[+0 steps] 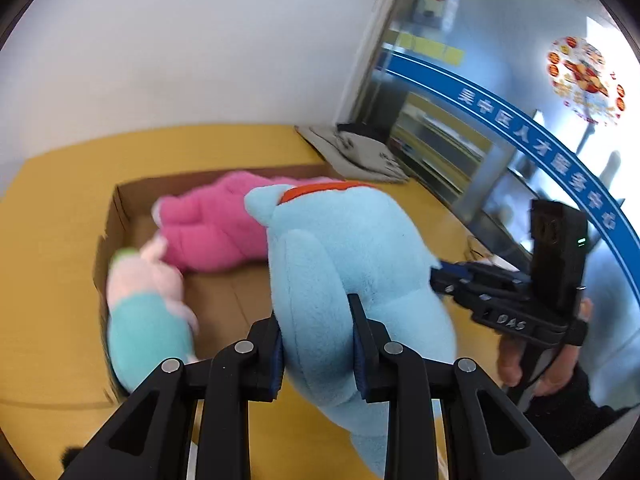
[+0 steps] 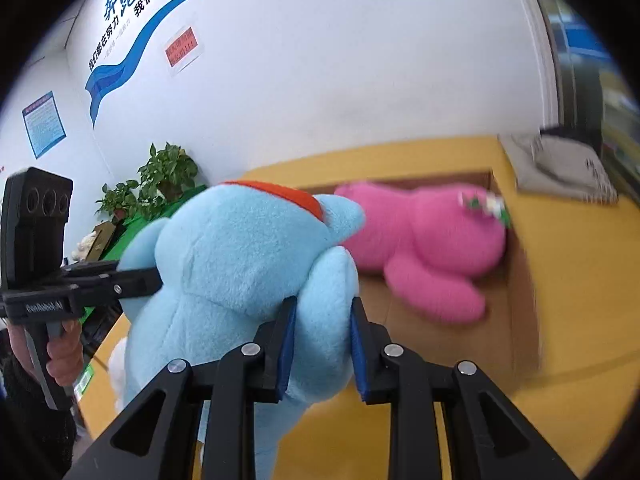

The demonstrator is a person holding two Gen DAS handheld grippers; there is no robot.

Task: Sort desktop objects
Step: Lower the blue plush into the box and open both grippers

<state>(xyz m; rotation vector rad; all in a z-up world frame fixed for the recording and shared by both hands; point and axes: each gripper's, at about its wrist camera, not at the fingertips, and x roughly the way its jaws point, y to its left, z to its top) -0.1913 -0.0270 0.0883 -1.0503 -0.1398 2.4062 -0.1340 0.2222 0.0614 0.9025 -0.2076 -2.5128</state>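
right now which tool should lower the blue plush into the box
Either; both the left tool and right tool clamp the blue plush. Left looks slightly better: the cardboard box lies ahead of it.

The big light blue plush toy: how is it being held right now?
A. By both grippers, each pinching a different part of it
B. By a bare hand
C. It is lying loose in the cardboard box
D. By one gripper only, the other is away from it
A: the left gripper pinches one bulge of the blue plush toy, and the right gripper pinches another part of it, above the cardboard box.
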